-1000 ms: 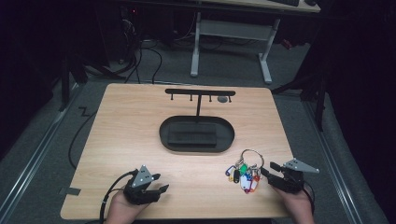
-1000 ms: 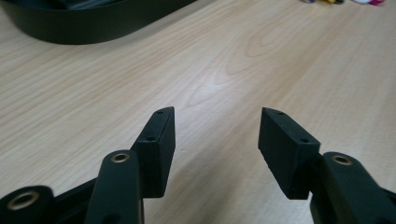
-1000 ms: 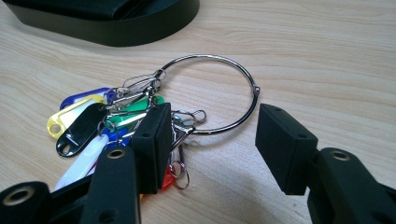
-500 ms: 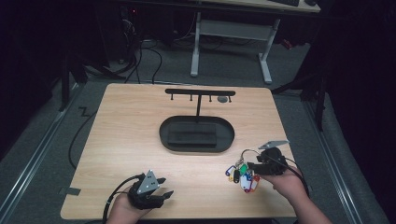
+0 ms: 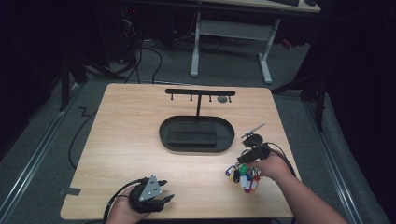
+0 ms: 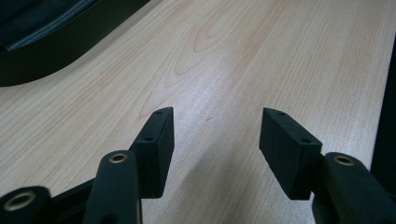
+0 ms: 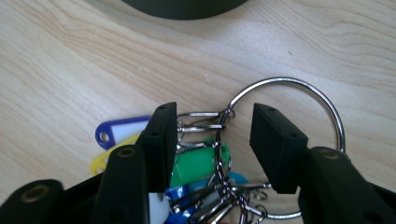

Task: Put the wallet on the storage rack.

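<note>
No legible text, labels, brands, numbers or signs on anything in view.

Key tags (image 7: 119,133) on the ring beside the right hand-held gripper (image 7: 212,122): blue, yellow, green and white plastic, with label windows blank or too hidden to read. In the high view the same tags (image 5: 243,176) are too small to make out.

Tabletop (image 5: 126,140): plain wood grain, no markings. Black oval tray (image 5: 196,134) and black hook rack (image 5: 200,92): no print seen. Grey plate on the left hand-held gripper (image 5: 164,197): small dots, no characters.
</note>
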Available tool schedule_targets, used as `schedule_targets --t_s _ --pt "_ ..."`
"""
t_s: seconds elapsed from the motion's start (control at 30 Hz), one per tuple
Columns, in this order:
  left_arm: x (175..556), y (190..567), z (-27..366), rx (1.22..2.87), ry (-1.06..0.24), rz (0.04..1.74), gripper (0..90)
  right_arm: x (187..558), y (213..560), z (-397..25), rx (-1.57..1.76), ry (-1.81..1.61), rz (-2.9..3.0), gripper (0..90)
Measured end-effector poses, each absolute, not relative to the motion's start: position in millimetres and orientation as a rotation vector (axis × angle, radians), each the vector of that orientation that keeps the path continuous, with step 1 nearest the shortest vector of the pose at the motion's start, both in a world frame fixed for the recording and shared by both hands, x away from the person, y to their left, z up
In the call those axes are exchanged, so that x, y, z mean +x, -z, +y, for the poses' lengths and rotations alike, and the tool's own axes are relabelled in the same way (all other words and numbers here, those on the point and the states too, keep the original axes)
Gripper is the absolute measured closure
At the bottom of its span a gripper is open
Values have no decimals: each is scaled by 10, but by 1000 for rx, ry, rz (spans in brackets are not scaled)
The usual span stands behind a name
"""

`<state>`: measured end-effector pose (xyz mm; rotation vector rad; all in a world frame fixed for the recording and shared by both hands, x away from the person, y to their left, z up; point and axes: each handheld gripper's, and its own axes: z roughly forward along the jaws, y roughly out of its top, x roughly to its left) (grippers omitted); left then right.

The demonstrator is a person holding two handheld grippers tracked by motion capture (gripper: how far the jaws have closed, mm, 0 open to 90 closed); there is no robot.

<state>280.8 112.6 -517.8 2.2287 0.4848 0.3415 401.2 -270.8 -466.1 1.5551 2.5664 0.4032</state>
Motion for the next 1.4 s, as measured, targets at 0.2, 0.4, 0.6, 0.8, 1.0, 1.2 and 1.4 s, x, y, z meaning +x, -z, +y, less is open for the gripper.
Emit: schedule_targets --t_s 0.2,0.4,0.6,0.8,1.0,1.2,1.4 --pt "2820 5166 1155 2227 -348 489 457 4221 4709 -2655 1640 -314 2552 576" --pt "2830 5176 1150 2229 -340 484 456 4373 4786 -2693 1805 -247 2512 603" --pt "2818 5174 1111 2242 -339 461 456 4413 4878 -2655 1833 -193 2522 649" --pt "2814 5178 1097 2252 -342 449 456 4414 4877 -2650 1790 -166 2527 790" --pt "2813 5180 1104 2254 -341 453 456 4351 4871 -2677 1713 -151 2549 863" --pt "2812 5191 1097 2264 -340 448 455 4269 4757 -2715 1683 -193 2560 865" --pt "2805 5195 1087 2262 -343 440 455 4129 4632 -2728 1597 -194 2603 865"
